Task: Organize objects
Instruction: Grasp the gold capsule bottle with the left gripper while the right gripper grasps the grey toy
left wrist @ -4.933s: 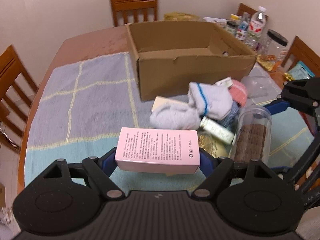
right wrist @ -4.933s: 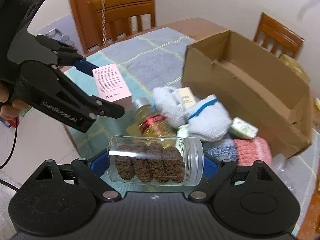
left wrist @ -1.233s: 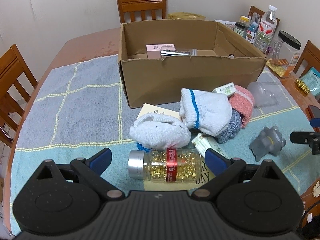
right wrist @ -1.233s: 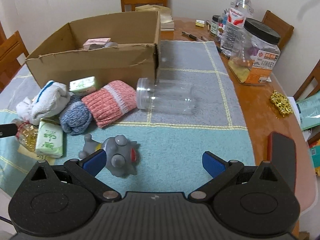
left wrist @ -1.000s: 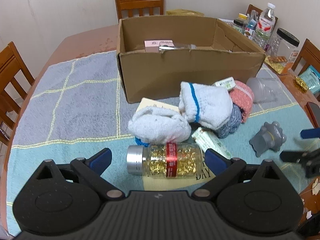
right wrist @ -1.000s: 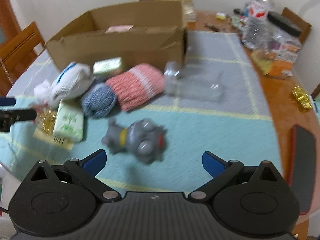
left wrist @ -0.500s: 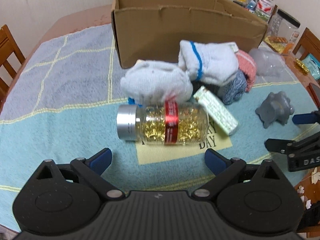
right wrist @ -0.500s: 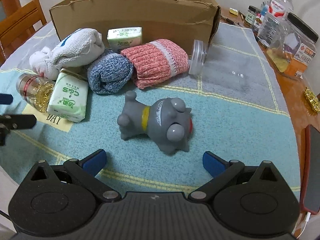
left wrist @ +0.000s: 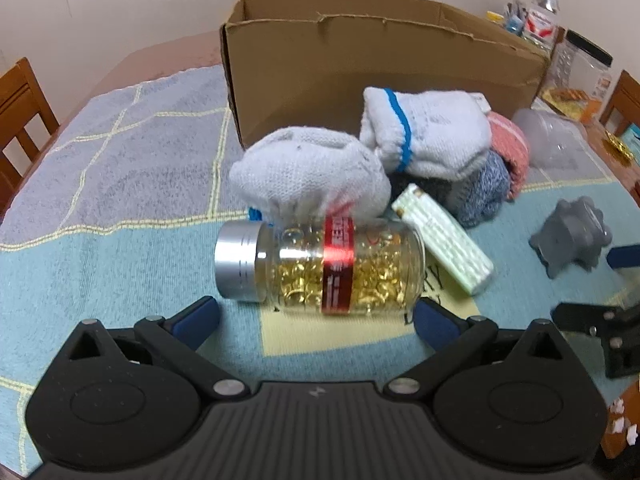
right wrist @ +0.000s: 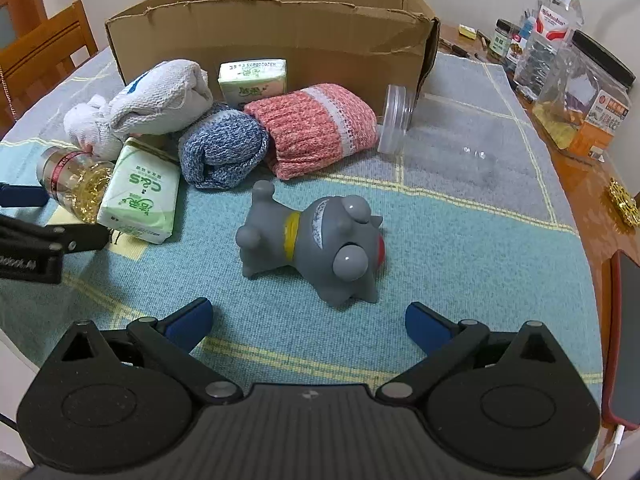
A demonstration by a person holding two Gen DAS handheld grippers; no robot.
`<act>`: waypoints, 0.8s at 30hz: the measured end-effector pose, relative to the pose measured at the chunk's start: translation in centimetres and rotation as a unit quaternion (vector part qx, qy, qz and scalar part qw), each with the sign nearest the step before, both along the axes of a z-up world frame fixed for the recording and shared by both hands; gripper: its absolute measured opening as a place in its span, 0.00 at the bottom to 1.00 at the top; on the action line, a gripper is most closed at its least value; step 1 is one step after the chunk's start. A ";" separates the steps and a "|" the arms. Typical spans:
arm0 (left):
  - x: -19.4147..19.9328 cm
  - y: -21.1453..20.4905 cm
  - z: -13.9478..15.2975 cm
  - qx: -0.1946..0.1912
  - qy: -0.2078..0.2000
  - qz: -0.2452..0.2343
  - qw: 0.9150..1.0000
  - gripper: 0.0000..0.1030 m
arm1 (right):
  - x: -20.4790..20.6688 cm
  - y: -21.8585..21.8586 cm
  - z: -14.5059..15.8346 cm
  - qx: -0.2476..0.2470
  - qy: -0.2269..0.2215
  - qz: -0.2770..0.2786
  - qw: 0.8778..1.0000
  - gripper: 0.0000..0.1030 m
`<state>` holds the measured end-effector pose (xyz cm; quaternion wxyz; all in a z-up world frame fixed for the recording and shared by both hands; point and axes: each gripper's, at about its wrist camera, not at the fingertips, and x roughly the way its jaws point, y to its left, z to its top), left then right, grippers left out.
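A clear bottle of gold capsules with a silver cap and red label lies on its side on a yellow card. My left gripper sits low at it, its jaws opening, blue pads either side of the bottle's near edge and not pressing. A grey toy dog lies on the blue cloth just ahead of my right gripper, which stands open and empty. The cardboard box stands behind both.
Rolled socks, white, blue and pink, lie before the box with two green tissue packs. An empty clear jar lies to the right. Bottles and a black-lidded jar crowd the far right; a phone sits at the table edge.
Both grippers have let go of the pink box and the cookie jar they held earlier. In the last second the left came down to the capsule bottle and the right closed in on the toy.
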<state>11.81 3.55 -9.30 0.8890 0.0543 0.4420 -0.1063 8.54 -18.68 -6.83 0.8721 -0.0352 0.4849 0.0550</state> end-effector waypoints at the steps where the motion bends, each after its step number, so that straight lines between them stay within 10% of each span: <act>1: 0.1 -0.1 0.0 0.000 -0.001 0.001 1.000 1.00 | 0.0 0.0 0.0 0.000 0.000 0.000 1.000 1.00; 24: 1.5 -0.4 1.3 -0.002 -0.010 0.007 1.000 0.91 | 2.5 0.9 -0.3 0.003 -0.013 -0.003 1.000 1.00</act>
